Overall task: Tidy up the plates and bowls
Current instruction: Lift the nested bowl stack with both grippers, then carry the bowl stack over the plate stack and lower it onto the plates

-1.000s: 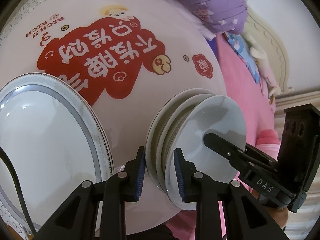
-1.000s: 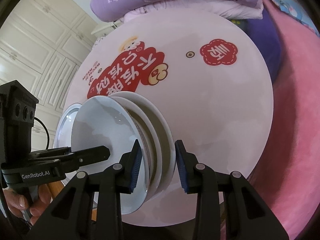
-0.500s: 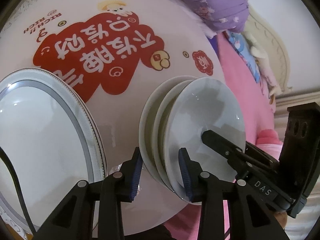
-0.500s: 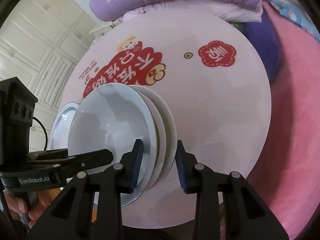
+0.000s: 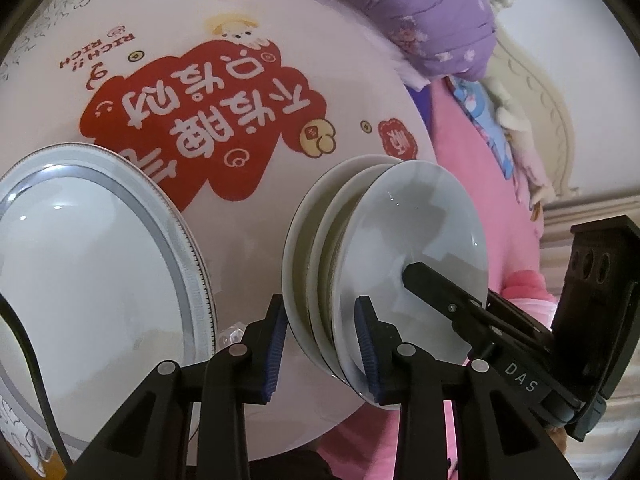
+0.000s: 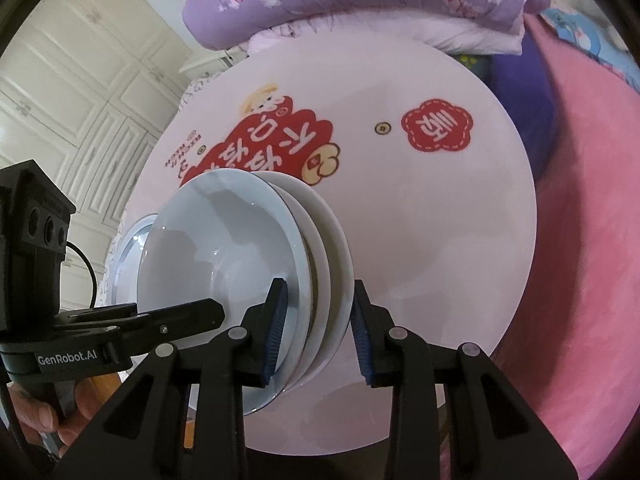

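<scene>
A stack of three white bowls (image 5: 420,220) is held edge-on over the near part of the round printed table (image 5: 340,80). My left gripper (image 5: 322,340) is shut on the stack's rim, one blue pad under the bottom bowl and one inside the top bowl. My right gripper (image 6: 316,328) is shut on the opposite rim of the same stack (image 6: 224,248) in the same way. In each wrist view the other gripper's finger (image 5: 432,284) reaches into the top bowl. A large plate with a grey patterned rim (image 5: 100,260) lies on the table to the left.
The table (image 6: 440,240) has a red print across its middle. A purple quilt (image 6: 360,4) is piled behind it and a pink blanket (image 6: 580,240) lies to the right. White cabinet doors (image 6: 80,100) stand at the left. A hand (image 6: 36,412) holds the left gripper.
My left gripper's jaws have widened a little and now span the whole stack. The stack has shifted slightly against the table. The right gripper's hold looks the same.
</scene>
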Available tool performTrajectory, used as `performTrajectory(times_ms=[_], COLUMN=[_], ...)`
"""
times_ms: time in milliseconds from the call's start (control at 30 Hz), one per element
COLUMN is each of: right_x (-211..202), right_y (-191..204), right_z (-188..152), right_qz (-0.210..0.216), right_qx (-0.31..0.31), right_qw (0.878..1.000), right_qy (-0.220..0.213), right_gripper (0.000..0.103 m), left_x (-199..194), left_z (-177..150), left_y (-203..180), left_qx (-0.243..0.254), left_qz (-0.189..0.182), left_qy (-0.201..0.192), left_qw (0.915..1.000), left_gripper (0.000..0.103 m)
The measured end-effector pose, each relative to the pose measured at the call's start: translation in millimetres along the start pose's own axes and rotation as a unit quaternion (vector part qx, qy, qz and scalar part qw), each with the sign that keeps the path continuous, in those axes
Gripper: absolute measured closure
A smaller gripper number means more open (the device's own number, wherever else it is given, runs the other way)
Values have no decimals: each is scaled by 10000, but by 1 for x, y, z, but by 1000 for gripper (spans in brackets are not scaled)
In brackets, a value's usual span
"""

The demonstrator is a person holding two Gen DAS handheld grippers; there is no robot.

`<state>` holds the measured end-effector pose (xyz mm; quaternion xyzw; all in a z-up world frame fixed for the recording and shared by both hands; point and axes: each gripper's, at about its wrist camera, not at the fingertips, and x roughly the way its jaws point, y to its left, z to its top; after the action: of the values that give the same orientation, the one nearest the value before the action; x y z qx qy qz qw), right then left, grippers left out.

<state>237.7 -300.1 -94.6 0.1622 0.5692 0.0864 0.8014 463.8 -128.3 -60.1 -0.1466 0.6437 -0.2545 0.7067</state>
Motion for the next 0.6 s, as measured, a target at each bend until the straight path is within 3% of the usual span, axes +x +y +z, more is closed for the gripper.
performTrajectory(times_ms=[300, 600], right_x=[-7, 5], right_y=[41, 114], right_z=[13, 23], right_qz=[138, 440], right_qx=[-365, -968], right_qw=[9992, 9942], right_qy=[38, 180], right_gripper=[72, 72], left_x=[-48, -119], left_z=[1, -14], left_y=[18, 67], left_qx=[-143, -564], left_qz=[72, 282], left_qy=[-122, -482], left_qw=[9998, 9968], left_gripper=[74, 74])
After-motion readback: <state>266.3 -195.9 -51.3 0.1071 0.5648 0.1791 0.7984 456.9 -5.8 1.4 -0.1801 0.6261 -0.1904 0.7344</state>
